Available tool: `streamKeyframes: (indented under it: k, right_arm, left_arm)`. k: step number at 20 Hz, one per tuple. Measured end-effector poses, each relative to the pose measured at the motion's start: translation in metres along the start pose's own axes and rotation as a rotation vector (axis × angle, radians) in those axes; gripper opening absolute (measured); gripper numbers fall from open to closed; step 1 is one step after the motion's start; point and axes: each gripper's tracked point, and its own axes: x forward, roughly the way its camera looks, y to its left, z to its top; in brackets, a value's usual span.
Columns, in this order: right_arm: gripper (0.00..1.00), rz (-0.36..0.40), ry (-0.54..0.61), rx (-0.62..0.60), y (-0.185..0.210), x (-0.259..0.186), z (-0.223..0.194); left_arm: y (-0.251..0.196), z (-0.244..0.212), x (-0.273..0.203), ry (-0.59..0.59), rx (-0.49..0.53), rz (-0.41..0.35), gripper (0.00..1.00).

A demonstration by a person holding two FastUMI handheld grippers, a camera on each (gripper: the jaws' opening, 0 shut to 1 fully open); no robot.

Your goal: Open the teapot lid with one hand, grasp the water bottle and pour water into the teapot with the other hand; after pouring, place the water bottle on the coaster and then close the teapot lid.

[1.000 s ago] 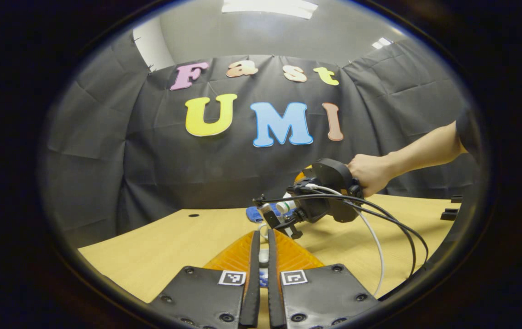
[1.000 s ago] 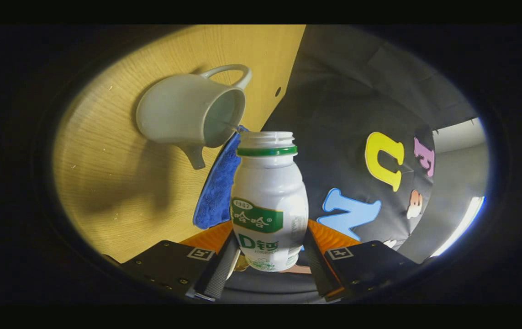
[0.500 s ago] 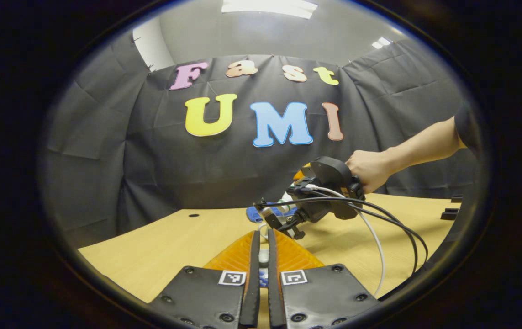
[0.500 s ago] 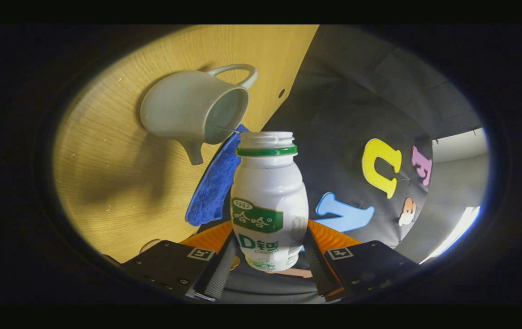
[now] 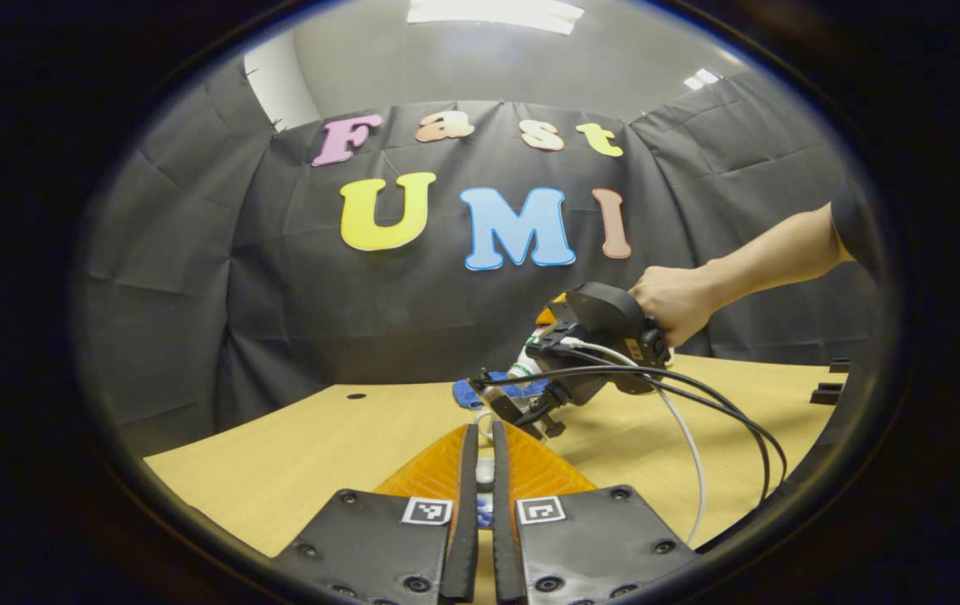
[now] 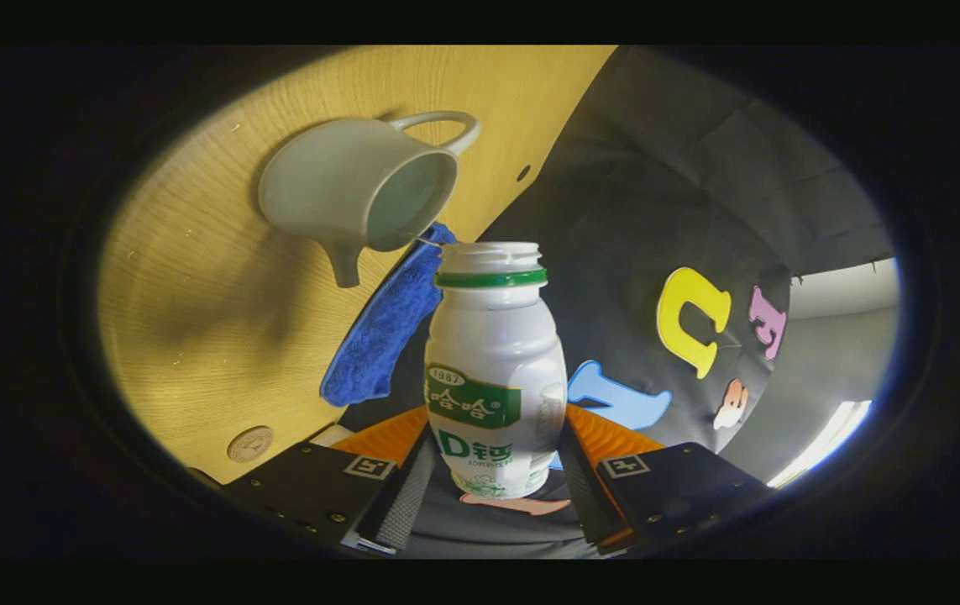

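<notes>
The wooden bench spans the left part of the right gripper view, tilted steeply because that camera is rolled over, and it lies level across the lower half of the left gripper view. On it stands the white teapot, lid off, its open mouth facing the camera, handle at the upper edge and spout pointing downward in the picture. Just beside the teapot's rim lies a blue cloth coaster, flat on the bench. The right tongs clamp the white water bottle at its lower body, both fingers pressed on its sides; the bottle is uncapped with a green neck ring, and its mouth sits close by the teapot's opening. In the left gripper view the person's hand grips the right tongs' handle above the bench, cables trailing from it. The left tongs are drawn narrow around a small white piece, too hidden to identify.
</notes>
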Motion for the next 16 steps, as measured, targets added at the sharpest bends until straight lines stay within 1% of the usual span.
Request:
streamKeyframes:
  k: [7, 16]
  right_arm:
    - [0.74, -0.006, -0.007, 0.001, -0.003, 0.0, 0.005]
    - [0.75, 0.025, -0.017, 0.068, 0.016, -0.001, 0.014]
  left_arm:
    - [0.002, 0.003, -0.001, -0.007, -0.002, 0.006, 0.18]
    - [0.008, 0.003, -0.002, -0.015, -0.004, 0.022, 0.18]
